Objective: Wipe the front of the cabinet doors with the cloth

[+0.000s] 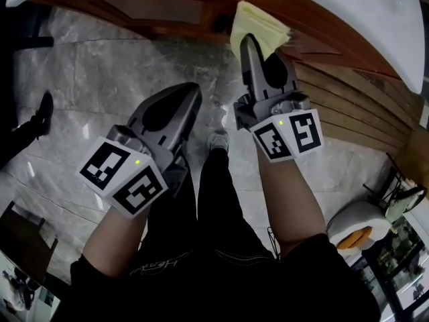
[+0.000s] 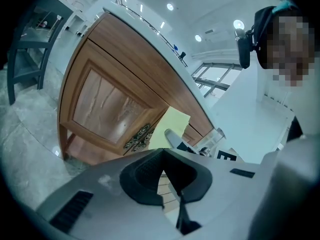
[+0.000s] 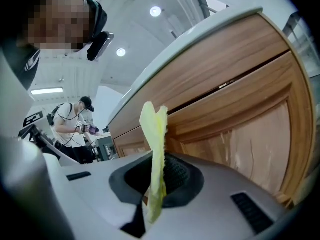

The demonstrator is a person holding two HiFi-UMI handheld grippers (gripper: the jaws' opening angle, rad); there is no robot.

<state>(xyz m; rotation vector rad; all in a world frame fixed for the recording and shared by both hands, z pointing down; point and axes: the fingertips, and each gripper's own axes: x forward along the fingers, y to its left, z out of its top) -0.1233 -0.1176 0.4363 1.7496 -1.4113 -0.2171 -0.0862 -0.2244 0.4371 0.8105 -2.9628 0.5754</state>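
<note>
A yellow cloth (image 1: pixel 258 22) is pinched in my right gripper (image 1: pixel 248 43), which is shut on it and holds it up against the wooden cabinet front (image 1: pixel 348 106) just under the white countertop (image 1: pixel 375 12). In the right gripper view the cloth (image 3: pixel 155 149) stands folded out of the right gripper (image 3: pixel 156 186), next to a panelled door (image 3: pixel 250 139). My left gripper (image 1: pixel 192 92) hangs lower, to the left, away from the wood. Its jaws are shut and hold nothing. From the left gripper (image 2: pixel 164 168) I see a panelled door (image 2: pixel 107 109) and the cloth (image 2: pixel 172 126).
Grey marble floor (image 1: pixel 100 66) lies below, with the holder's legs and a shoe (image 1: pixel 218 139). An ornate metal handle (image 2: pixel 137 136) sits on the door edge. A dark chair (image 2: pixel 30 49) stands far left. Another person (image 3: pixel 75 129) stands behind. A white stool (image 1: pixel 358 227) is at the right.
</note>
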